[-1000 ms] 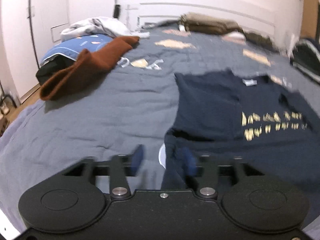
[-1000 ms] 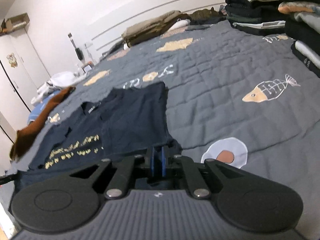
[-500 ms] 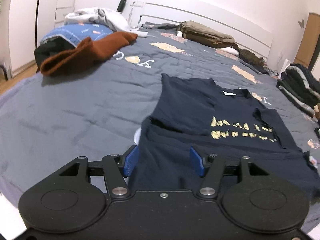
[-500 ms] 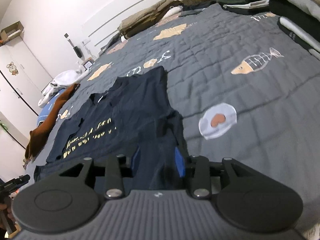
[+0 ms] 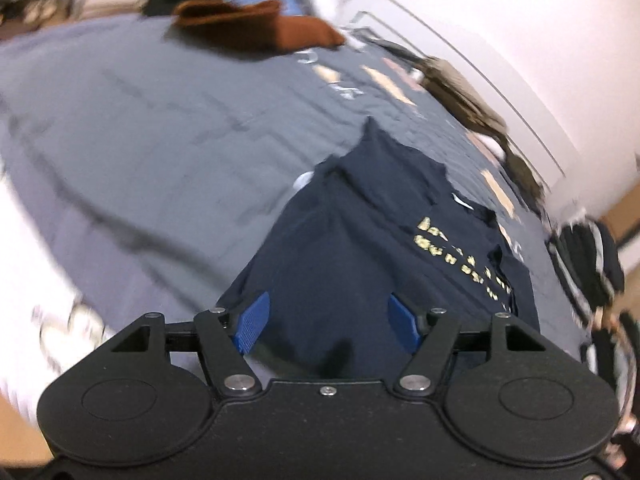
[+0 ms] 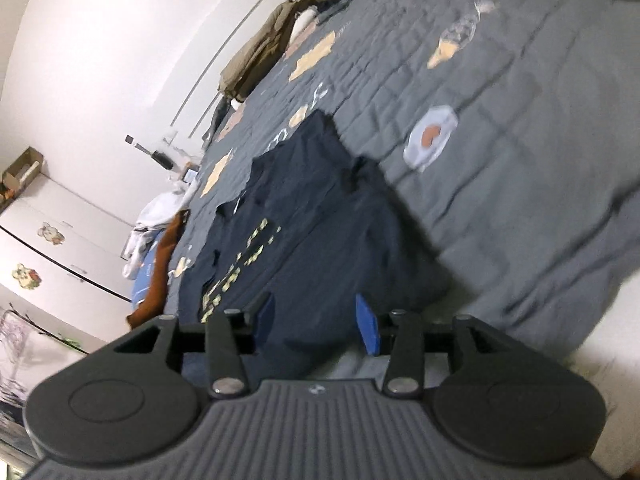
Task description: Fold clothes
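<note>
Folding step: letting go of the navy T-shirt (image 5: 360,280) after a first fold, by my reading; one side panel and its sleeve lie turned in over the body, and the yellow lettering shows beside the folded edge
T-shirt place: flat on the grey quilt (image 5: 140,152), near the front edge of the bed, collar pointing away toward the far wall; hem end nearest both cameras
Left claw (image 5: 326,326): jaws have just been opening and stand well apart; navy cloth lies below and between the blue pads (image 5: 252,322), but neither pad presses on it, so it has hold of nothing
Right claw (image 6: 318,320): jaws have just been opening from a tight pinch and stand partly apart; cloth shows between them, untouched by the pads; nothing held
Blur: both views are tilted and smeared, so fine creases along the hem cannot be told
Nearby: a brown garment (image 5: 260,28) and a loose heap of clothes lie well apart at the far corner; folded stacks sit at the other side of the bed
Next move, as a judgement: take the unfolded side; each claw needs a clean pinch at one end of that edge, shoulder and hem; carry it across level so the panel lands square over the lettering
Risk: a pinch through both layers would drag the finished fold open
</note>
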Motion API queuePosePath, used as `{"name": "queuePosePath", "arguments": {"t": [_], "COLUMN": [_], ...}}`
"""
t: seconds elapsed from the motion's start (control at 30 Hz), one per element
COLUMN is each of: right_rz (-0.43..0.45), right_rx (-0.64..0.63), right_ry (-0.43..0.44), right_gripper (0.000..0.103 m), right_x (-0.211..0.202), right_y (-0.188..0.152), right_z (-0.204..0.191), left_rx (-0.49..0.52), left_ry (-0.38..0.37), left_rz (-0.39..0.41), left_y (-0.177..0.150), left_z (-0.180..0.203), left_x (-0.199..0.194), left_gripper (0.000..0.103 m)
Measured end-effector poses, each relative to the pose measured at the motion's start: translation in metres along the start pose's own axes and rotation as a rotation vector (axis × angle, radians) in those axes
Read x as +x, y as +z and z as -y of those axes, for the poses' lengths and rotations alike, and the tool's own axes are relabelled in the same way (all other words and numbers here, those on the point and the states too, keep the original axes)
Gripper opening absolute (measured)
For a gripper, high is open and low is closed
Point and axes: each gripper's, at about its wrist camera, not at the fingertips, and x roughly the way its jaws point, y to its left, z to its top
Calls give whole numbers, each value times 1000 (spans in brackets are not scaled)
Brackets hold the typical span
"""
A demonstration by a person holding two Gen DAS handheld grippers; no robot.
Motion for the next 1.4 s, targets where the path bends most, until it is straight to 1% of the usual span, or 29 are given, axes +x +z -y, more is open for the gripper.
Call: {"name": "queuePosePath", "arguments": {"t": [0.1, 0.17, 0.23, 0.33, 0.47, 0.5, 0.53, 0.57, 0.6, 0.63, 0.67, 0.77, 0.8, 0.87, 0.93, 1.0, 1.07, 1.1, 1.13, 1.2, 1.27, 1.3, 1.37, 1.4], "right_rz": [-14, -18, -22, -14, 1, 4, 5, 5, 8, 14, 25, 64, 74, 87, 76, 80, 95, 101, 106, 106, 104, 103, 102, 101], "right_rx": [30, 60, 103, 162, 217, 217, 213, 213, 213, 214, 213, 222, 232, 249, 253, 247, 239, 238, 241, 241, 234, 231, 232, 235], "right_ry": [-4, -7, -4, -14, -22, -35, -50, -61, -68, -70, -75, -92, -96, -105, -111, -107, -98, -94, -91, -90, -90, -91, -86, -83], "right_gripper": [46, 47, 47, 48, 48, 48, 48, 48, 48, 48, 48, 48, 48, 48, 48, 49, 49, 50, 50, 52, 52, 53, 54, 54], "right_x": [5, 8, 12, 18, 25, 28, 30, 33, 34, 35, 35, 32, 31, 32, 37, 40, 42, 43, 44, 47, 49, 50, 51, 51], "right_y": [-11, -16, -20, -22, -23, -24, -24, -24, -25, -25, -25, -21, -20, -18, -19, -19, -18, -17, -17, -17, -17, -17, -17, -17], "right_z": [-2, 0, 5, 14, 22, 22, 23, 23, 24, 25, 25, 29, 31, 35, 38, 37, 35, 35, 35, 35, 34, 33, 32, 32], "left_rx": [-89, -122, -131, -129, -138, -123, -109, -100, -96, -93, -97, -119, -121, -133, -145, -154, -149, -146, -136, -97, -80, -83, -81, -83], "left_ry": [-6, -16, -21, -9, -28, -24, -20, -18, -18, -18, -25, -54, -59, -47, -21, -15, -29, -40, -49, -45, -38, -39, -39, -44], "left_rz": [-21, -31, -44, -50, -64, -65, -67, -59, -43, -26, -10, 40, 46, 23, -6, -10, -4, -3, -3, -4, -7, -8, 10, 22], "left_y": [-2, -4, -6, -10, -12, -13, -15, -15, -15, -14, -13, -8, -8, -8, -8, -8, -7, -7, -7, -9, -11, -11, -10, -9], "left_z": [-12, -16, -18, -20, -21, -20, -18, -17, -16, -16, -16, -17, -17, -17, -19, -21, -18, -17, -14, -8, -6, -6, -6, -7], "left_x": [3, 6, 9, 15, 25, 27, 30, 30, 29, 28, 25, 17, 16, 22, 31, 36, 38, 39, 41, 45, 47, 48, 46, 44], "left_gripper": [65, 65, 65, 65, 63, 58, 44, 37, 26, 17, 15, 15, 15, 15, 18, 19, 30, 41, 50, 54, 54, 52, 37, 23]}}
